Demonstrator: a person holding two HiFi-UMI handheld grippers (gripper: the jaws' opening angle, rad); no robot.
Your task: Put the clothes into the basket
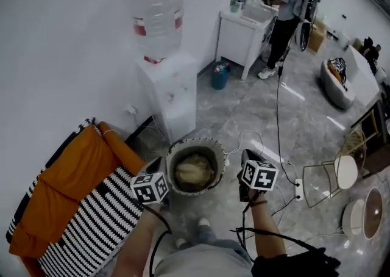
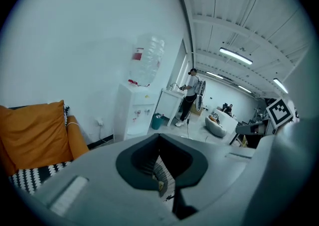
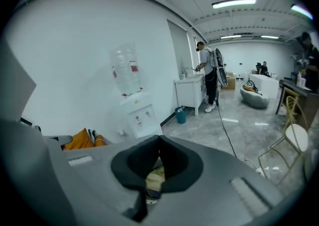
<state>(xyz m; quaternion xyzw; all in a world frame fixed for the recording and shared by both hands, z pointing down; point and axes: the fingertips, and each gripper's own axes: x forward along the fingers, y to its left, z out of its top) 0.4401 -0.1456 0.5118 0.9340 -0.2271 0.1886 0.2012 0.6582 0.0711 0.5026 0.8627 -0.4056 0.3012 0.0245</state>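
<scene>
A round woven basket stands on the floor in front of me in the head view, with a beige bundle of clothes inside it. My left gripper hangs at the basket's left rim and my right gripper at its right rim, both above it. In the left gripper view the left gripper's jaws meet at the tips with nothing between them. The right gripper is also shut and empty. The beige clothes show below it, through the gap behind the jaws.
An orange sofa with a black-and-white striped cloth is at the left. A white water dispenser stands behind the basket. Cables run over the grey floor. A wire chair is at the right. A person stands at a far sink.
</scene>
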